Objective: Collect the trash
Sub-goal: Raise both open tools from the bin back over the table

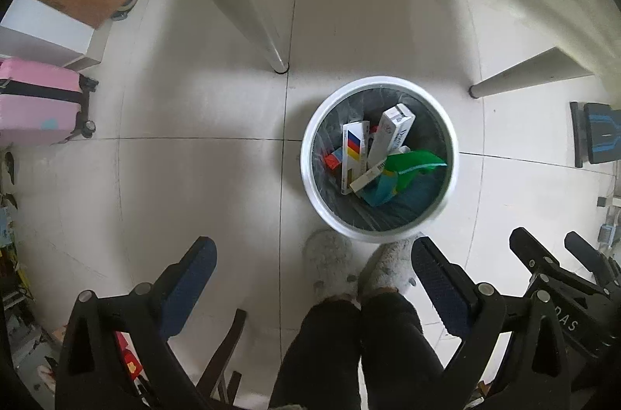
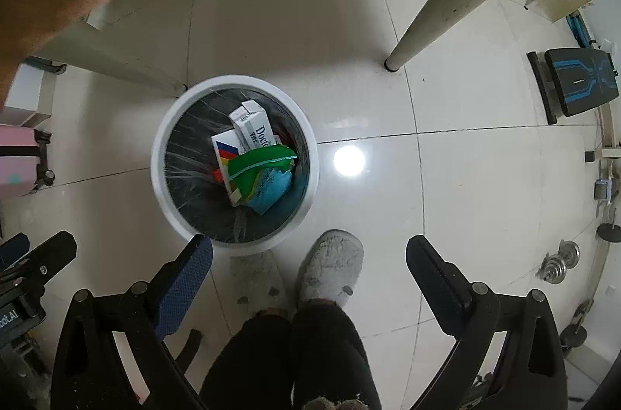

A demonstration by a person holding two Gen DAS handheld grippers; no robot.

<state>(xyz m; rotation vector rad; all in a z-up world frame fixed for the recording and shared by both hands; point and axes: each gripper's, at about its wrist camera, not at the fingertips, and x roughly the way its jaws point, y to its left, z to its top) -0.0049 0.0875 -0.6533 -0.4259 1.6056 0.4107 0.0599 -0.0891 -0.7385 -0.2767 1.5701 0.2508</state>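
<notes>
A round white trash bin [image 1: 310,173] with a dark liner stands on the tiled floor, seen from above; it also shows in the right wrist view [image 2: 159,173]. Inside lie white cardboard boxes [image 1: 392,134], one with colour stripes [image 1: 355,146], a green wrapper [image 1: 411,165] and a blue-teal packet [image 2: 271,185]. My left gripper [image 1: 312,255] is open and empty, held high above the floor just short of the bin. My right gripper [image 2: 308,253] is open and empty, to the right of the bin. The right gripper also shows at the left wrist view's right edge [image 1: 551,247].
The person's legs and grey fluffy slippers [image 2: 330,266] stand by the bin. White table legs [image 1: 268,33] [image 2: 423,26] rise behind it. A pink suitcase [image 1: 39,99] is at left, a black-and-blue device [image 2: 578,84] and dumbbell weights [image 2: 562,258] at right.
</notes>
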